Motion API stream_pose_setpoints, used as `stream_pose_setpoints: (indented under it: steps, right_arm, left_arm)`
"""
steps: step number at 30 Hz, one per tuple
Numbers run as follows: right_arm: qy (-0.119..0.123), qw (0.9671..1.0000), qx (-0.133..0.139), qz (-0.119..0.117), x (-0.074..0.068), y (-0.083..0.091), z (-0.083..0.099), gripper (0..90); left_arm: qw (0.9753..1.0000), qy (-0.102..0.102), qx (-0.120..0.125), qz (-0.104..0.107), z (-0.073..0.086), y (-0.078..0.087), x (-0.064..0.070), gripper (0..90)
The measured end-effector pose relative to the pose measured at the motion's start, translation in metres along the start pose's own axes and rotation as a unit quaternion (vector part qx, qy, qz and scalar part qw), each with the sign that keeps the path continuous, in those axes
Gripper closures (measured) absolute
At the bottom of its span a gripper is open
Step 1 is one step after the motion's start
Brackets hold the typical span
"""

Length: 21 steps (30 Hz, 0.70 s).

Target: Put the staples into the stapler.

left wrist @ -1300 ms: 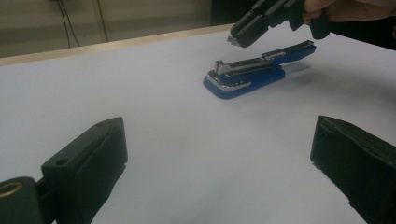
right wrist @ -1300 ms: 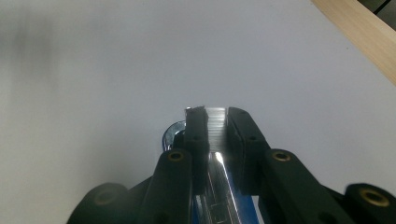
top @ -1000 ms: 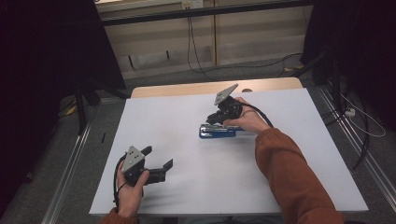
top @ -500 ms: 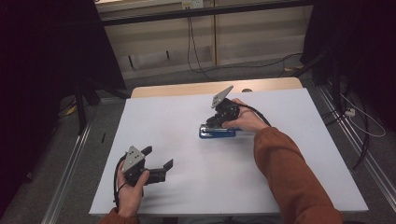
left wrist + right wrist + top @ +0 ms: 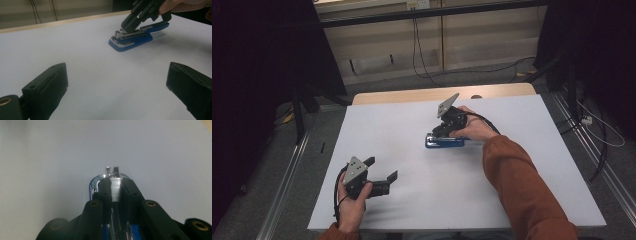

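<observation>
One blue stapler [image 5: 444, 142] lies flat near the middle of the white table [image 5: 512, 200], its long side running across the person's view and its chromed nose turned toward the person's left. In the left gripper view the stapler [image 5: 132, 37] is seen with its blue cover raised behind and the metal staple rail exposed — an arrangement that suits work on the staples rather than stapling.

The right hand-held gripper [image 5: 447, 126] is brought down on the stapler from above and behind. In the right gripper view its jaws are nearly closed on either side of a silvery strip of staples [image 5: 115, 188] seated over the rail, so the right hand-held gripper [image 5: 116, 191] is judged to be pinching that strip in order to keep it lined up with the channel. The narrow grip probably serves to keep the strip from tipping sideways.

The left hand-held gripper [image 5: 382, 180] is held low over the table near the front left, well apart from the stapler, with its jaws spread wide and nothing between them — seemingly kept ready, perhaps to steady the base. Its two jaws frame bare white surface in the left gripper view.
</observation>
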State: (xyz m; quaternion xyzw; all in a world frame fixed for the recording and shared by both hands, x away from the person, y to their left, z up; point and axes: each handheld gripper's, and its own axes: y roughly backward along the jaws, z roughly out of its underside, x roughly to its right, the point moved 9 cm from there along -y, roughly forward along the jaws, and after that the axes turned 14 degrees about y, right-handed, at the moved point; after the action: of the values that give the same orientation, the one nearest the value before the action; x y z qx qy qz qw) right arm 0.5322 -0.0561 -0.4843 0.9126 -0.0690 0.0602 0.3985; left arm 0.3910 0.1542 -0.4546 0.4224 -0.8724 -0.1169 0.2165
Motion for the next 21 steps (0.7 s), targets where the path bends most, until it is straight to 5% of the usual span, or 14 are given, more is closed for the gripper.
stream_pose_setpoints:
  steps: [21]
  right_arm:
    - [0.014,0.9999,-0.005,-0.006,0.0008,-0.0067,-0.0056,79.0]
  left_arm:
    - [1.0000,-0.003,-0.001,0.001,-0.0001,0.0006,-0.0002,3.9]
